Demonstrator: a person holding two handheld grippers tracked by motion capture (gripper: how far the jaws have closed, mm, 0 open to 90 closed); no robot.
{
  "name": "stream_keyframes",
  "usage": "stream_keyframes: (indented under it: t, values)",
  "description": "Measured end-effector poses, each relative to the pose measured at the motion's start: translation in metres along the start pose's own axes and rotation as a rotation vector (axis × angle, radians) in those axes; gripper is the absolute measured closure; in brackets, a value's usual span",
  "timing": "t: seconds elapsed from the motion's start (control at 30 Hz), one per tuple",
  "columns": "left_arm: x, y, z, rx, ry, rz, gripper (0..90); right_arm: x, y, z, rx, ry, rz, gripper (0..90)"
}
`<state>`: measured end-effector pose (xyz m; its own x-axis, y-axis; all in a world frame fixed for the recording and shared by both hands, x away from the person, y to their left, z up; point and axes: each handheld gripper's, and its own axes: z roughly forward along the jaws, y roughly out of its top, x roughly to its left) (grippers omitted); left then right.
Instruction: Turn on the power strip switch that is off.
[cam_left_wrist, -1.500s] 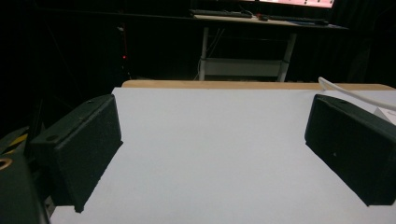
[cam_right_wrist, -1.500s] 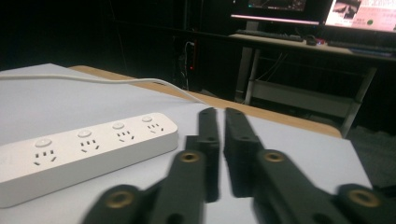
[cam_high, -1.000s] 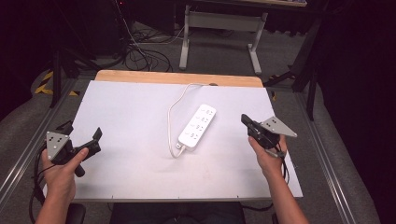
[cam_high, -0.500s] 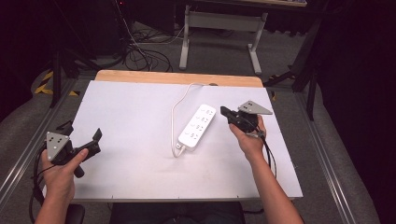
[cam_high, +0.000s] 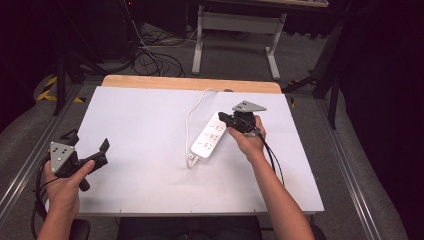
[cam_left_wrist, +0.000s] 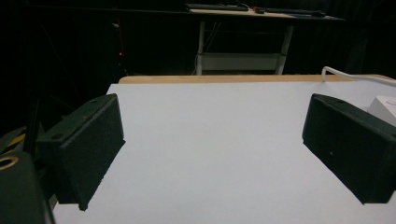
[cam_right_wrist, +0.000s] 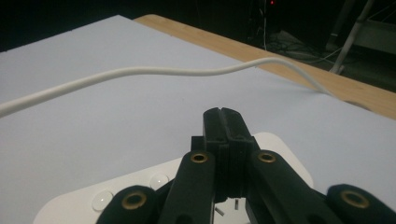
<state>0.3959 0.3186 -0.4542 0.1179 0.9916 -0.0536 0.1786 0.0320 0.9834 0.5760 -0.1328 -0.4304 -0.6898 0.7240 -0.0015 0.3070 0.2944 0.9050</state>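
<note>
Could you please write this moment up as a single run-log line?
left gripper: open, idle at near-left of table | right gripper: shut, empty, over far end of power strip | cord: loose

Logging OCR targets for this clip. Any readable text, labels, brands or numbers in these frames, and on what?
None can be read.
Power strip: grey socket marks on its top face in the high view, too small and blurred to make out any lettering; in the right gripper view its face is plain white.
Left gripper and right gripper: no lettering visible on them.
Table: blank white surface.
</note>
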Motion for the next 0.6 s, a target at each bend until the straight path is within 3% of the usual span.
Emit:
stream_keyframes:
  t: [0.23, 0.6]
  values:
    - [0.0, 0.0, 0.001, 0.004, -0.009, 0.01, 6.2, 0.003, -0.002, 0.03, 0.104, -0.003, -0.001, 90.0]
    - [-0.002, -0.001, 0.003, 0.015, -0.025, 0.019, 6.4, 0.004, -0.004, 0.05, 0.218, -0.021, -0.023, 90.0]
